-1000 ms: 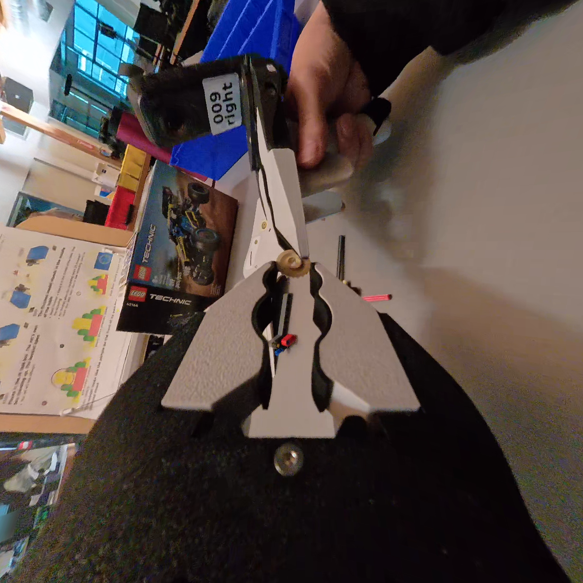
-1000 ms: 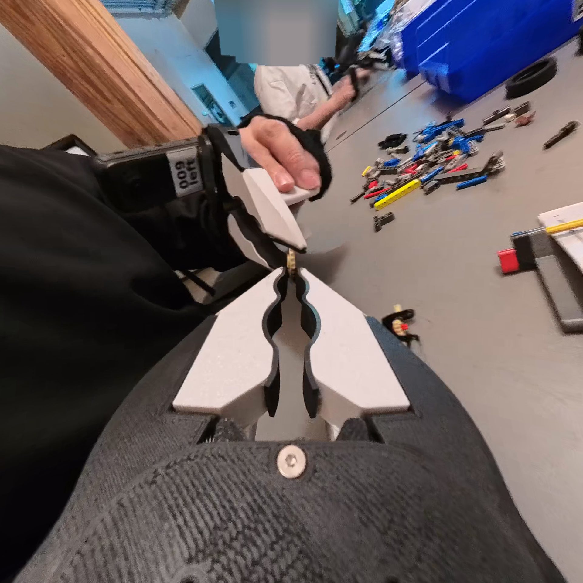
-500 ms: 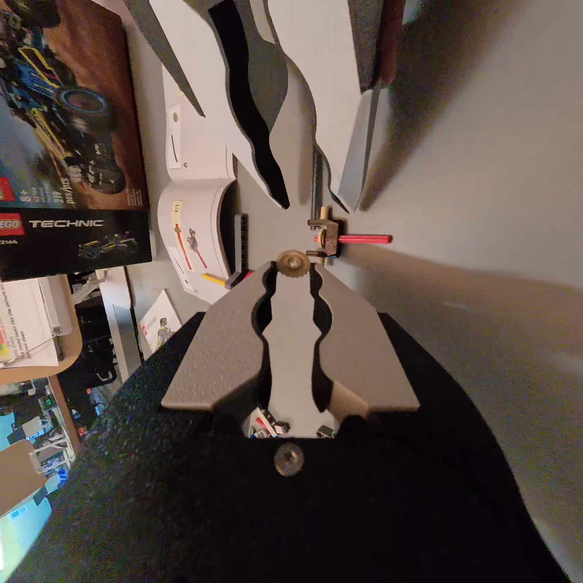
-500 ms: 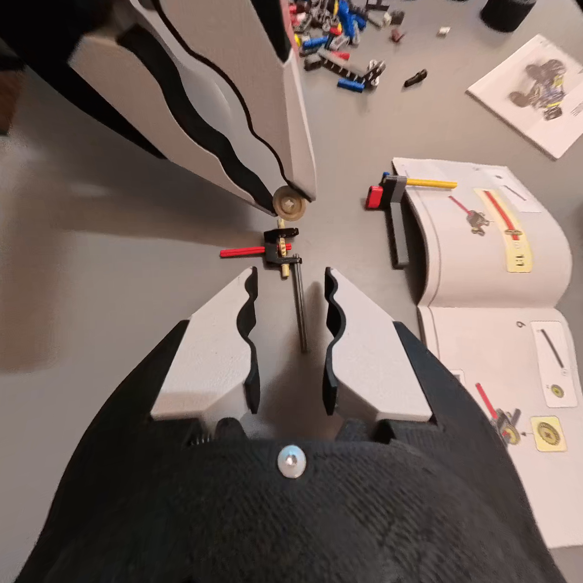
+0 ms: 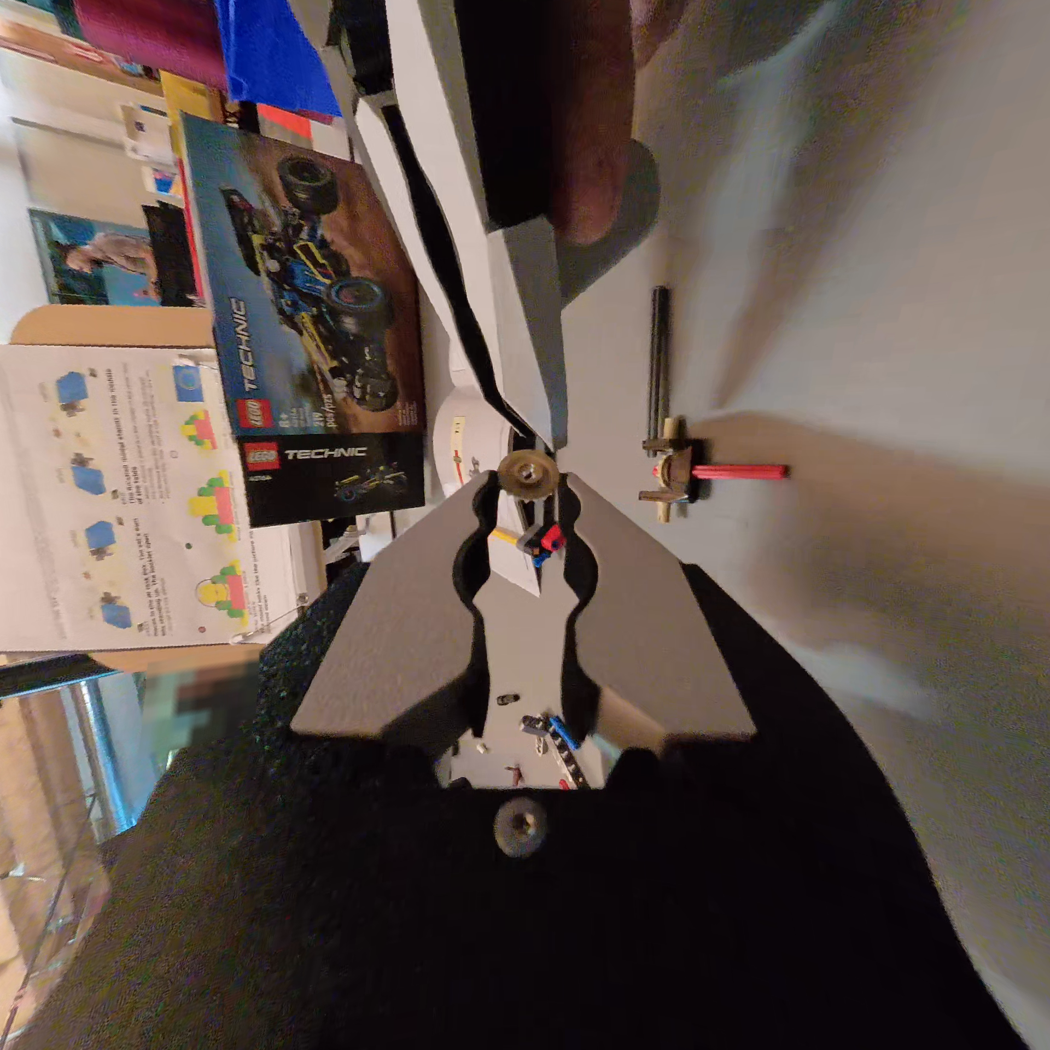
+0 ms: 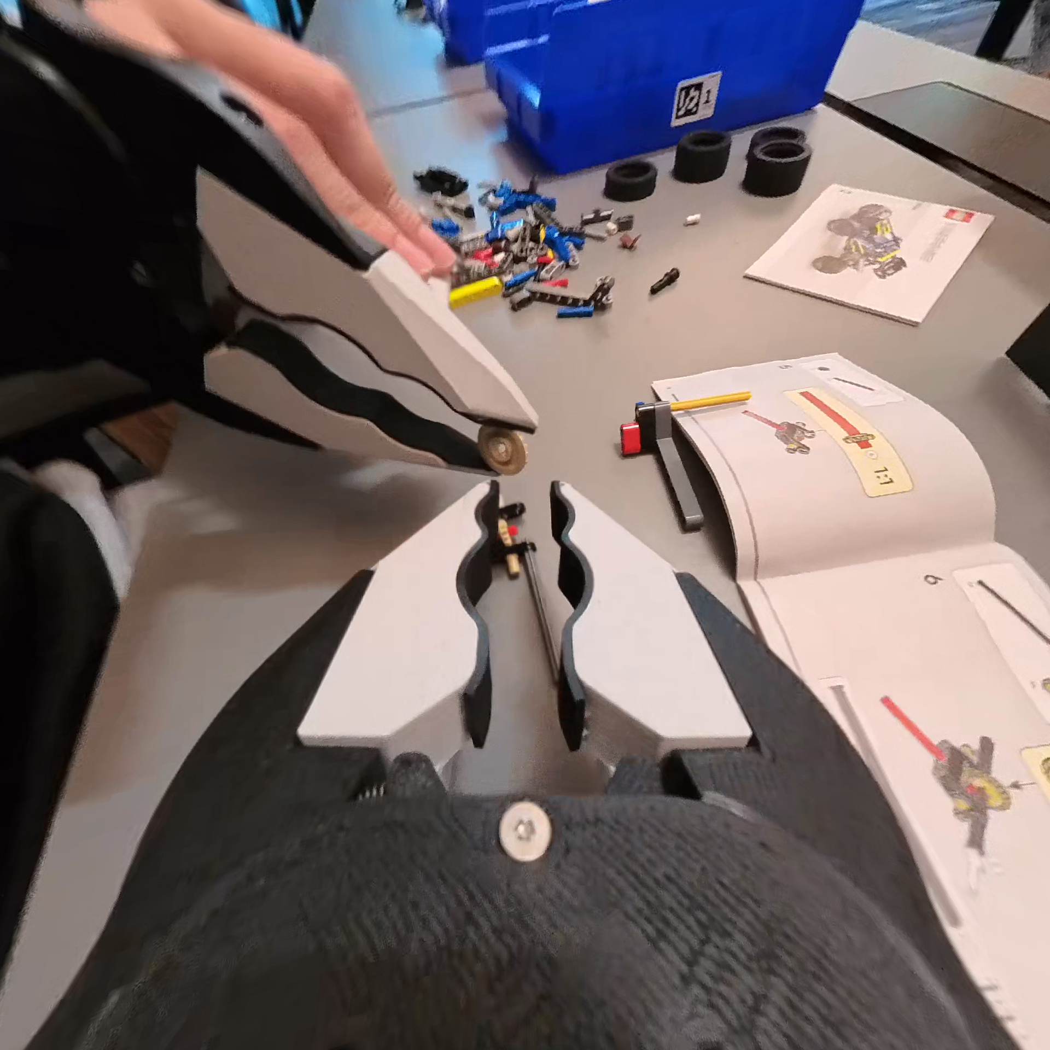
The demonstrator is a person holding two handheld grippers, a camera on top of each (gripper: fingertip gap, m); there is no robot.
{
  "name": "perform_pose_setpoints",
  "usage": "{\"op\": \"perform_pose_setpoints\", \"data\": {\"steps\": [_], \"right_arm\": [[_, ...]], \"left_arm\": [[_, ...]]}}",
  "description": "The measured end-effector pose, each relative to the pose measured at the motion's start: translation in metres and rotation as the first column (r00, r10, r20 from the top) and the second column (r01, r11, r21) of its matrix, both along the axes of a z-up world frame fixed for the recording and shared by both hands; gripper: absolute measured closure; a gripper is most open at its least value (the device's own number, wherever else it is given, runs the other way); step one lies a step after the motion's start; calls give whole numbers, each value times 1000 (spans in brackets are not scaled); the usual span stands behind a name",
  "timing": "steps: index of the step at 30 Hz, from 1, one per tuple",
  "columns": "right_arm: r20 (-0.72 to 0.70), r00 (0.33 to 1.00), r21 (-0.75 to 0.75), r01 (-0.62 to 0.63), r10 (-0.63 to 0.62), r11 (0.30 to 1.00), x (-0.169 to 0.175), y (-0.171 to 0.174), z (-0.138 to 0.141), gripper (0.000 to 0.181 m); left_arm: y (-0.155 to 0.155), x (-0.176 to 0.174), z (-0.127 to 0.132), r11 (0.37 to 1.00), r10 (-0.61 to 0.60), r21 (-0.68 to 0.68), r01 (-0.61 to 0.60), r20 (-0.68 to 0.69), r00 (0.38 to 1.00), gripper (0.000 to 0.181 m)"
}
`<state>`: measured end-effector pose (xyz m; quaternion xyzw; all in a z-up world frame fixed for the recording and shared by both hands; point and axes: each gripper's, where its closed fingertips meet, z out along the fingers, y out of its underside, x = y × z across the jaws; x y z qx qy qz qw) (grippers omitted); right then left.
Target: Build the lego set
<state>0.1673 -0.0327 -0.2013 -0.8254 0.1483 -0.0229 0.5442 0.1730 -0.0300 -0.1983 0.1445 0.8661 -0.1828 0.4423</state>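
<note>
My left gripper (image 5: 527,477) is shut on a small tan gear (image 5: 527,473), held by its rim above the grey table. In the right wrist view the left gripper (image 6: 503,450) comes in from the upper left with the gear (image 6: 503,449) at its tips. My right gripper (image 6: 524,487) is open with a narrow gap and empty, its tips just below the gear. A small black and tan assembly (image 6: 511,540) with a red axle (image 5: 738,471) lies on the table beside a black axle (image 6: 540,613), seen between the right fingers.
An open instruction booklet (image 6: 852,483) lies at the right with a grey beam piece (image 6: 679,483) against it. Farther off are a pile of loose pieces (image 6: 523,250), three tyres (image 6: 701,156), a blue bin (image 6: 653,74) and a second booklet (image 6: 869,255). The set's box (image 5: 318,318) stands at the left.
A second ago both grippers met at the gear in the air. The right one let go and opened wide. Its gap has since narrowed, and the left gripper still holds the gear.
</note>
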Motion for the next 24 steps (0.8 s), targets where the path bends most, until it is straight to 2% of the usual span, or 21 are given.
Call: {"op": "perform_pose_setpoints", "data": {"steps": [5,10,16,21,24], "right_arm": [[-110,990,117,102,-89,988,-4,9,18,165],[-90,967,80,247,-240,966,5,1,19,168],[-55,972,159,233,-227,959,0,4,27,181],[-92,976,186,210,-195,960,-4,4,28,181],[-69,981,175,191,-182,966,-8,1,30,170]], "left_arm": [[-3,-1,10,1000,-19,-23,22,126,992,163],[2,3,14,1000,14,-15,-12,199,980,163],[-5,-5,24,993,-20,-111,41,191,981,162],[-4,-8,23,978,-18,-206,37,96,995,163],[-1,-8,21,974,-10,-226,26,70,998,163]]}}
